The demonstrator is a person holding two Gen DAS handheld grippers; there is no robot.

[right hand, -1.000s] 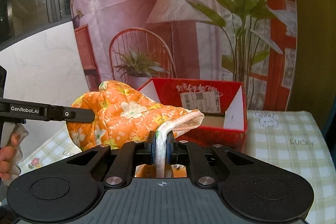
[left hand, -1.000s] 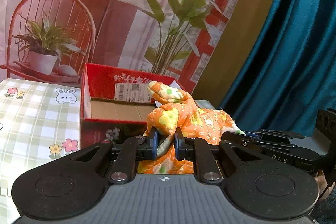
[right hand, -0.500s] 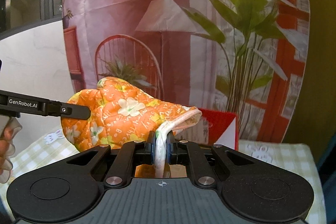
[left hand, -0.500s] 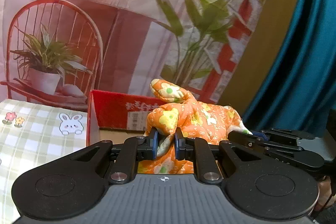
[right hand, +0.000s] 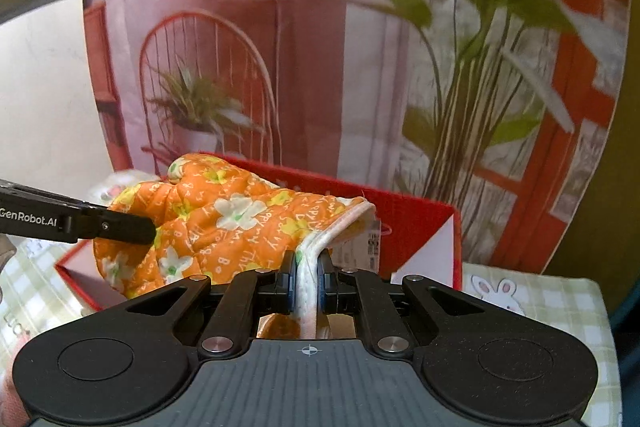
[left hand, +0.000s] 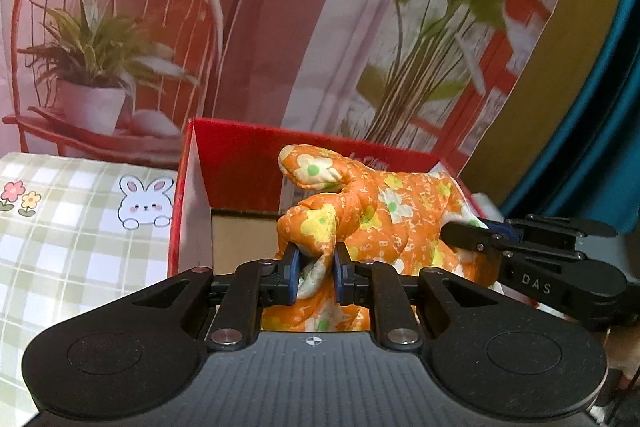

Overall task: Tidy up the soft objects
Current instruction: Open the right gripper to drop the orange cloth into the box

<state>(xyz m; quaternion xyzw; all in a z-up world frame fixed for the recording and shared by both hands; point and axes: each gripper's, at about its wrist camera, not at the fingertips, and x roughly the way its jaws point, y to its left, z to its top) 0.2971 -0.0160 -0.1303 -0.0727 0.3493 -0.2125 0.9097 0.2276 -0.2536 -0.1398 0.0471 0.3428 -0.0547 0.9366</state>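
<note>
Oven mitt carried over the box

Both grippers, left [left hand: 314, 269] and right [right hand: 307, 281], have fingers clamped on the orange mitt [left hand: 376, 211], spreading it above the red box [left hand: 236, 155] for lowering inside.

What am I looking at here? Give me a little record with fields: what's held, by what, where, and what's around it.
Held item: orange floral oven mitt
Left gripper: shut on a bunched fold of the mitt
Right gripper: shut on the mitt's white-trimmed cuff
Position: mitt hangs above the open red box
Surface: checked cloth with bunny print
Backdrop: printed picture of chair, plants and lamp
</note>
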